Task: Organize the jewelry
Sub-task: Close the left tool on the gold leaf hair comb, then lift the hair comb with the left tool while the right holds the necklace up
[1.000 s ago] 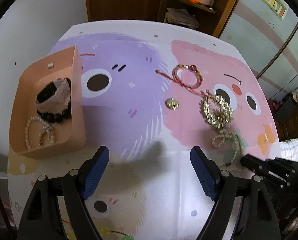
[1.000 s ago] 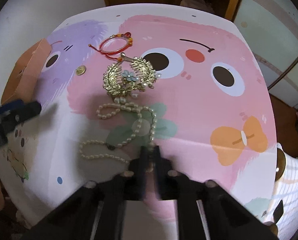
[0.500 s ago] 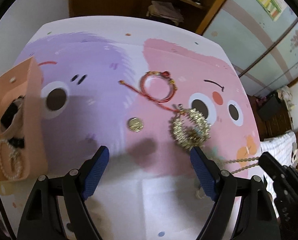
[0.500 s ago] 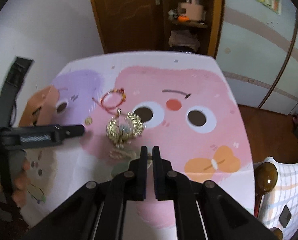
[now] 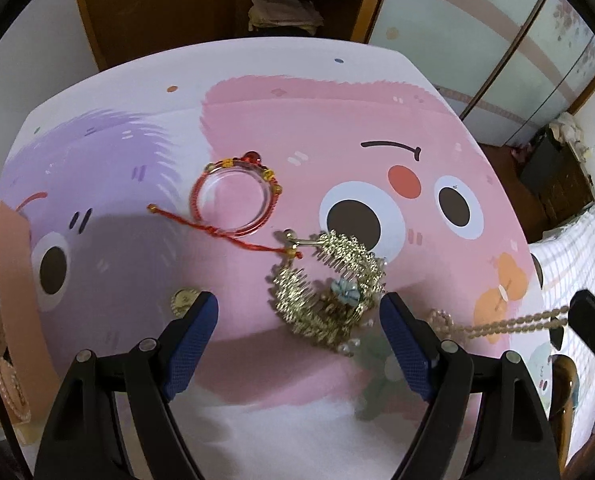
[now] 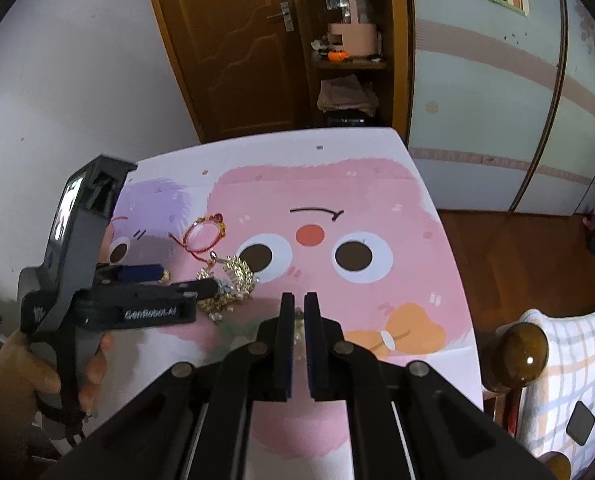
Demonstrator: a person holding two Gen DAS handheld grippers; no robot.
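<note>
From the left wrist, the left gripper (image 5: 299, 310) stood spread wide over the gold comb (image 5: 329, 286) near the table's (image 5: 257, 68) middle. The red bracelet (image 5: 233, 200) and coin (image 5: 183, 300) lay loose beside it; the box (image 5: 1, 280) at the left edge already held some pearls.

From the right wrist, the right gripper (image 6: 298, 312) was pinched on a pearl necklace (image 6: 298, 330), lifted clear. I judged the job about half done: four pieces were not yet boxed.

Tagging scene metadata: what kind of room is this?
Likely a home bedroom: a wooden door, a sliding wardrobe, a plaid-covered bed beside the table with its cartoon cloth.
</note>
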